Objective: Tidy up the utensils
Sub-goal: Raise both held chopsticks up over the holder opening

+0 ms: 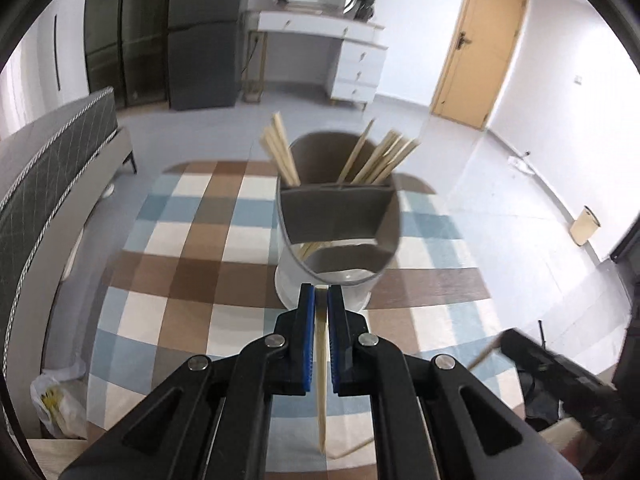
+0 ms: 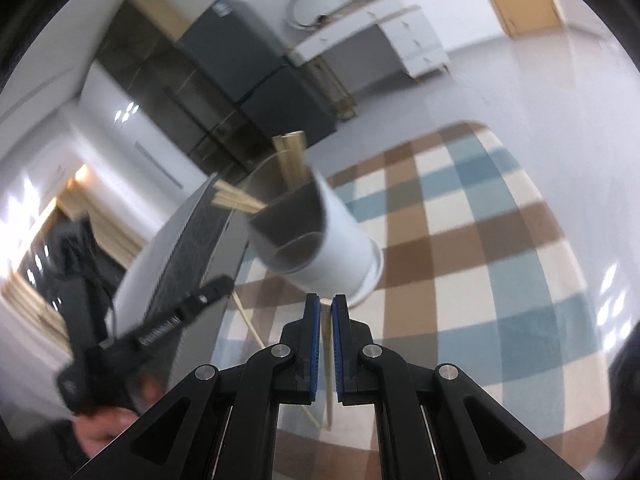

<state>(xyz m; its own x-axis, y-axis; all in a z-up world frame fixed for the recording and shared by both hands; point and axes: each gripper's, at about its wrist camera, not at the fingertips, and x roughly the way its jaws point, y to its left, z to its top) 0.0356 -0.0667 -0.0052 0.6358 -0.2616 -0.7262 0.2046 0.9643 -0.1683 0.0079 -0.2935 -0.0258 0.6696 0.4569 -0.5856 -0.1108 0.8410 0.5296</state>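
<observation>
A white utensil holder [image 1: 336, 236] with a dark divided inside stands on the glass table. Several wooden chopsticks [image 1: 380, 160] lean out of its far compartments. My left gripper [image 1: 321, 290] is just in front of the holder, shut on a single chopstick [image 1: 321, 360] that hangs down between the blue pads. At the lower right, my right gripper [image 1: 560, 376] carries its own chopstick [image 1: 482, 356]. In the tilted right wrist view the right gripper [image 2: 326, 300] is shut on a chopstick [image 2: 328, 360], close to the holder [image 2: 344, 248]. The left gripper [image 2: 168, 320] is in a hand at the left.
A checked rug [image 1: 192, 248] shows through the glass tabletop. A dark quilted bed frame [image 1: 48, 168] runs along the left, with a plastic bag [image 1: 56, 400] on the floor beside it. A white dresser [image 1: 344, 52] and a wooden door [image 1: 480, 44] stand at the far wall.
</observation>
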